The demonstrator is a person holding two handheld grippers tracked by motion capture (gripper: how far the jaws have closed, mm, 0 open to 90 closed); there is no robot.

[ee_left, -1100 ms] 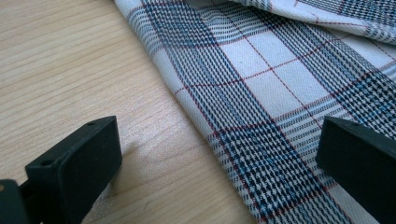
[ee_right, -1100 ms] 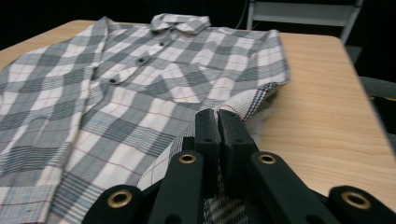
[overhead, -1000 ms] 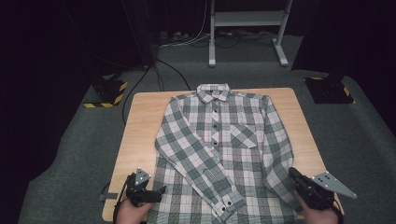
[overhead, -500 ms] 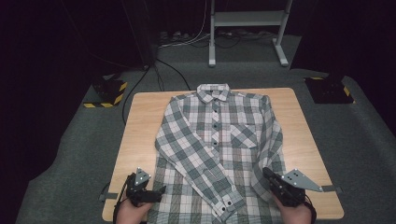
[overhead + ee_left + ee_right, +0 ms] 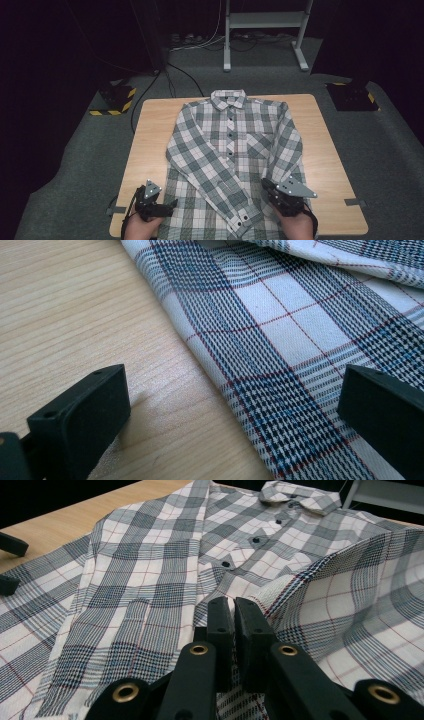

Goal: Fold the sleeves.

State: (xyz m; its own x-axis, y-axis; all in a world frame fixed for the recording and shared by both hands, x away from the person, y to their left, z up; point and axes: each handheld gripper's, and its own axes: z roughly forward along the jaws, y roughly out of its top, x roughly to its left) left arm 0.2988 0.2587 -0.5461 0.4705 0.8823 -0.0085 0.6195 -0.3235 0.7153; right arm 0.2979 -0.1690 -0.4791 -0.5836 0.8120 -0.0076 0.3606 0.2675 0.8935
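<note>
Now carrying the shirt's right edge inward: right gripper (image 5: pixel 278 192) sits further over the plaid shirt (image 5: pixel 235 150) than a second ago, clenched on a raised fold of cloth near the hem, so a lengthwise fold looks under way. Left gripper (image 5: pixel 159 202) unmoved at the shirt's left hem, jaws spread wide astride the cloth edge, holding nothing. Shirt lies flat and buttoned on the wooden table (image 5: pixel 150 130), collar away.
</note>
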